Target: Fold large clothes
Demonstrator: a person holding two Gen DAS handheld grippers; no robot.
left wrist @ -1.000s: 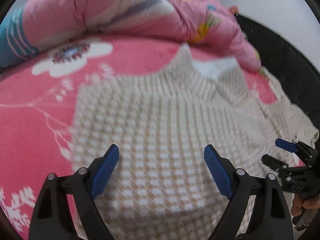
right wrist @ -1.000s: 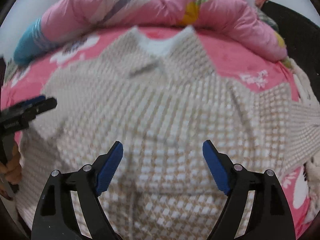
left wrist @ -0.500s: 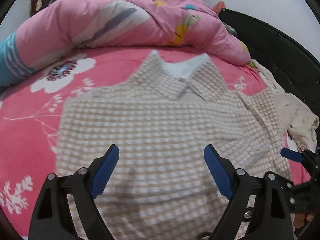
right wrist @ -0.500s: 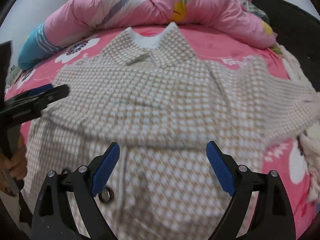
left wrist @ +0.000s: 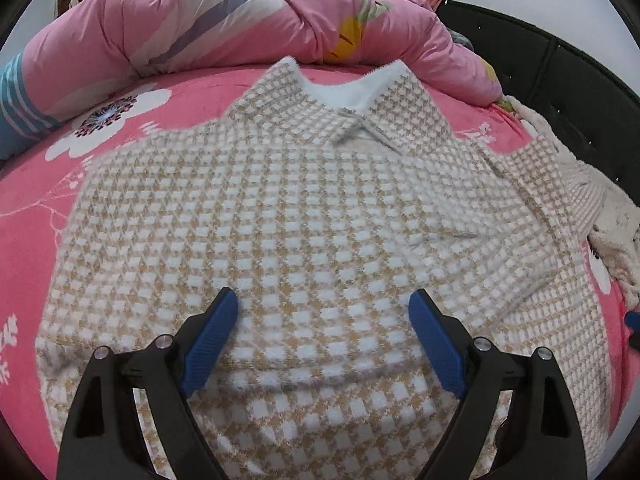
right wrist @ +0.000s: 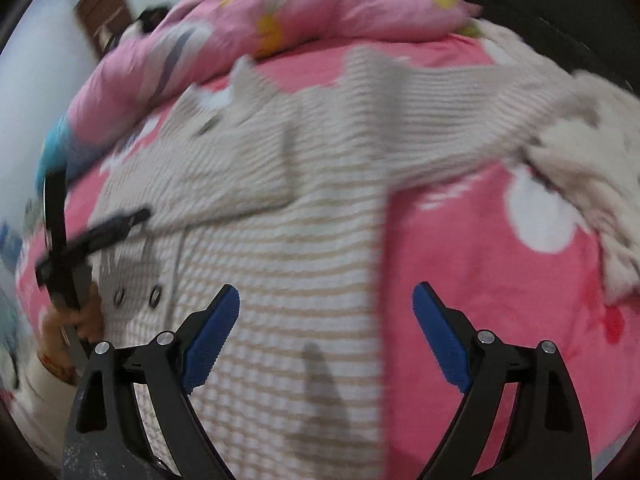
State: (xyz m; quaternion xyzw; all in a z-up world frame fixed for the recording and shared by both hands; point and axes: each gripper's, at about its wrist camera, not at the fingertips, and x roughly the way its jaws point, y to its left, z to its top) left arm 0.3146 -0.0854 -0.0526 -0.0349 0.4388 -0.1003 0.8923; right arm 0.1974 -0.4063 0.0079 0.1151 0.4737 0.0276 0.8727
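Note:
A beige and white checked jacket [left wrist: 304,216] lies flat on the pink flowered bed sheet [left wrist: 36,184], collar [left wrist: 344,100] at the far side. One sleeve is folded across its front; the other sleeve [right wrist: 460,108] stretches out to the right. My left gripper [left wrist: 322,312] is open and empty, just above the jacket's lower middle. My right gripper [right wrist: 326,308] is open and empty over the jacket's right side edge. The left gripper also shows at the left of the blurred right wrist view [right wrist: 92,236].
A rolled pink quilt [left wrist: 240,20] lies along the far side of the bed. A cream fluffy garment [left wrist: 600,208] lies at the right edge by the black bed frame [left wrist: 560,80]. A brown door [right wrist: 104,12] stands far back.
The right gripper has swung to the right, toward the jacket's side edge and outstretched sleeve. The left gripper has moved closer over the jacket. Both stayed open.

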